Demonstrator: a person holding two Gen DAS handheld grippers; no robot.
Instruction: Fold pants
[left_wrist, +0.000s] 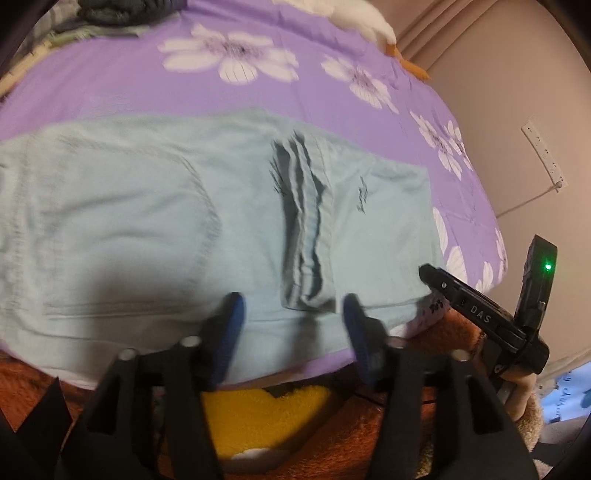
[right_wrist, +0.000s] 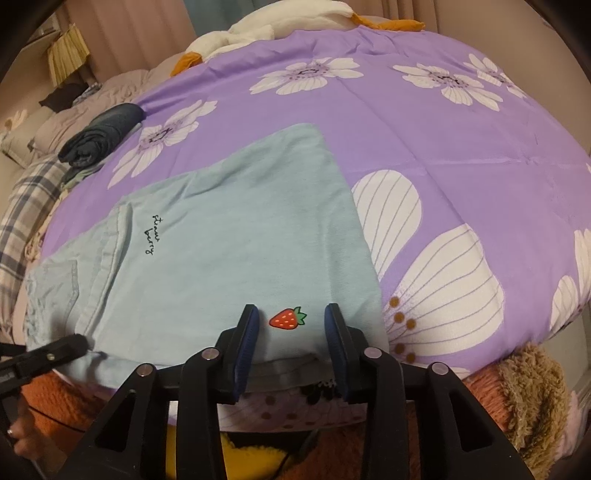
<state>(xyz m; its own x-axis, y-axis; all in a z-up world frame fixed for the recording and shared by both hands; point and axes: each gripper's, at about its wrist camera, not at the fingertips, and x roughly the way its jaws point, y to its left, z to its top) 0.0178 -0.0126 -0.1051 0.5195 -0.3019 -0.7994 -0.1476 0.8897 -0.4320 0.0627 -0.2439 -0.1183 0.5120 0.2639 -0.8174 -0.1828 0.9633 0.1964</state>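
Motion blur smears the pants (left_wrist: 147, 206) in the left wrist view, and the frame's left edge cuts them off. Their small dark lettering (left_wrist: 362, 195) is unreadable there.

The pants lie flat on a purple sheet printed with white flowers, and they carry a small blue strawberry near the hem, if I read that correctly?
Nearly: the strawberry on the pants is red with a green top, not blue, as the right wrist view shows. The purple sheet with white flowers is as you say.

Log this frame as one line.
pants: flat on purple bedspread | left gripper: open, nothing held | right gripper: open, straddling strawberry patch
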